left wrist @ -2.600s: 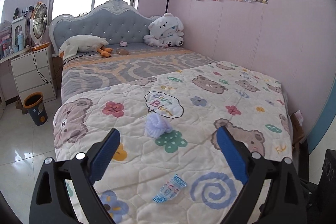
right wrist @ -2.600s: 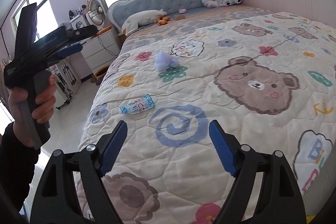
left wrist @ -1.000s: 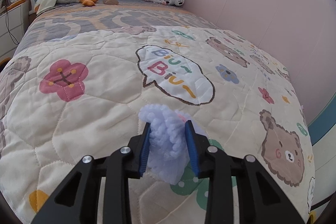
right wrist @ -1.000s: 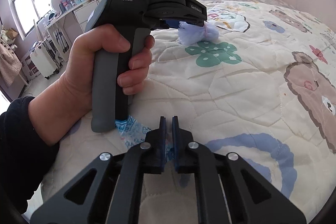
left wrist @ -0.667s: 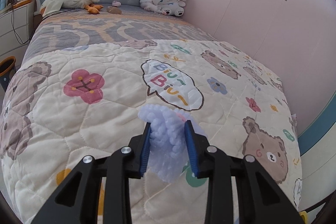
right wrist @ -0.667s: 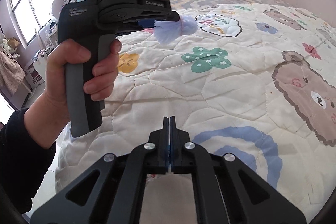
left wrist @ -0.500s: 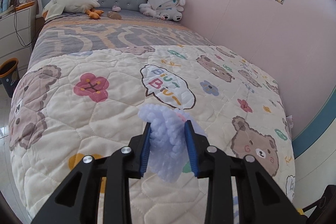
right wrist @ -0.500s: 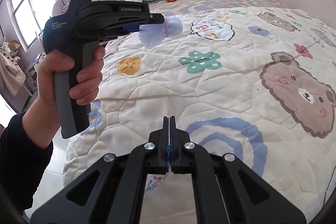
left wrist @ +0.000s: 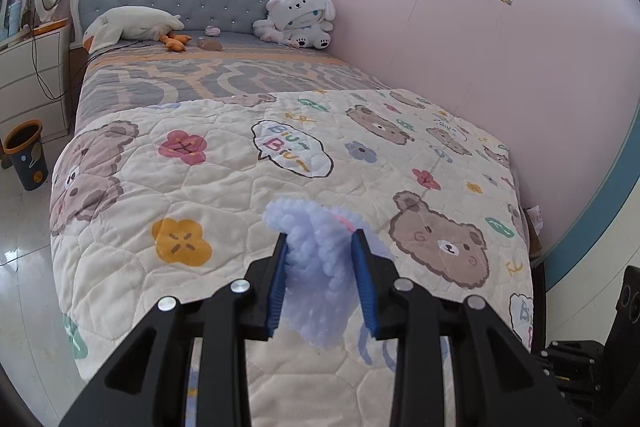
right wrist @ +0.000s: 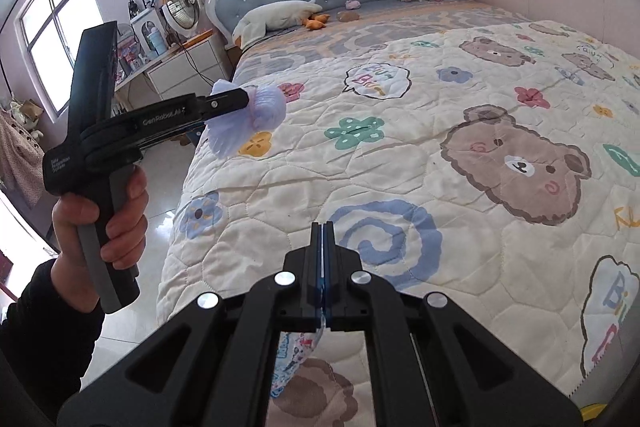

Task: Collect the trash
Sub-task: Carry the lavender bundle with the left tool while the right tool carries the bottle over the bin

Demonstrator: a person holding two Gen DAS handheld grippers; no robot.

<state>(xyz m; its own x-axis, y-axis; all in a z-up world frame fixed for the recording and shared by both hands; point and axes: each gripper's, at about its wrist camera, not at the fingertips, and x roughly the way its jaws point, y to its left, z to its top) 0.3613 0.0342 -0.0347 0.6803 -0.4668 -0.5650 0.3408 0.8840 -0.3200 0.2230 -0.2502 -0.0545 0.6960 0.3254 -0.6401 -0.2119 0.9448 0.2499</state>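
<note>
My left gripper is shut on a fluffy pale-blue wad, held in the air above the quilt; the wad bulges out past both blue pads. In the right wrist view the same left gripper shows at the left in a person's hand, with the wad at its tip. My right gripper is shut on a thin blue-and-white printed wrapper, which hangs down below the jaws. A dark blue bin with an orange rim stands on the floor at the far left.
The bed with its bear-print quilt fills both views. Plush toys lie by the headboard. A white nightstand with a fan stands left of the bed. The pink wall runs along the right side. Glossy tiled floor lies to the left.
Both grippers have lifted and drawn back from the quilt with their catches. The left one carries the blue wad upward; the right one carries the wrapper clear of the bed.
</note>
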